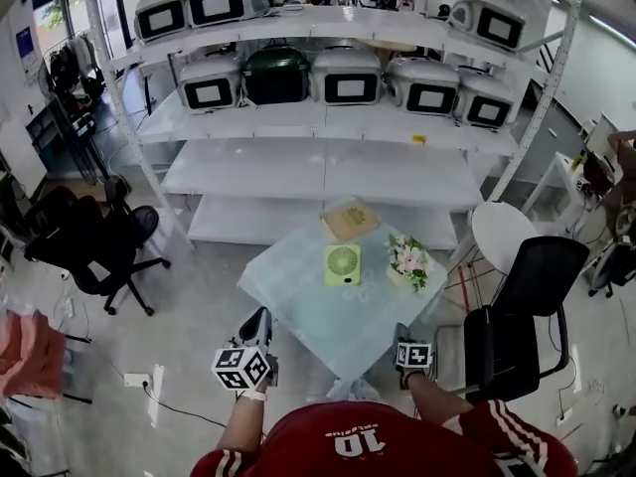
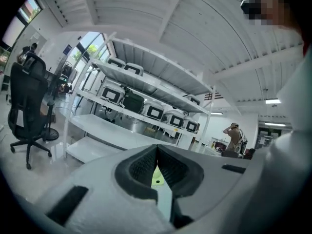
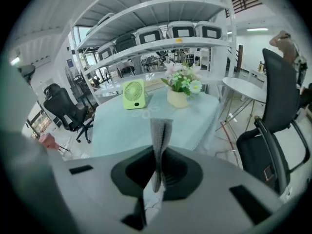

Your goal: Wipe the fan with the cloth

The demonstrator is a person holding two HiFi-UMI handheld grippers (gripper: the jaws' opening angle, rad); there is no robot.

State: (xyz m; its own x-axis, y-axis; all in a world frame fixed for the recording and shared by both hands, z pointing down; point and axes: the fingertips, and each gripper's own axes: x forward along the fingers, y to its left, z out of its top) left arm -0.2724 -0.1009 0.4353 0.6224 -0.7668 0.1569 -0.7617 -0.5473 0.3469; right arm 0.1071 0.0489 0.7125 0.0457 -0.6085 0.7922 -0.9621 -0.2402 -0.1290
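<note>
The fan (image 1: 343, 264) stands on the tabletop (image 1: 296, 304), well ahead of both grippers. The right gripper (image 3: 158, 172) is clamped on a grey cloth (image 3: 160, 135). The left gripper (image 2: 156, 162) is closed on nothing.

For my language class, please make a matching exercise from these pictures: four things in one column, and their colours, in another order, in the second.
Things:
1. fan
2. chair
3. round side table
4. cloth

Colours:
a. white
b. tan
c. light green
d. black

Pairs: 1-c, 2-d, 3-a, 4-b
</note>
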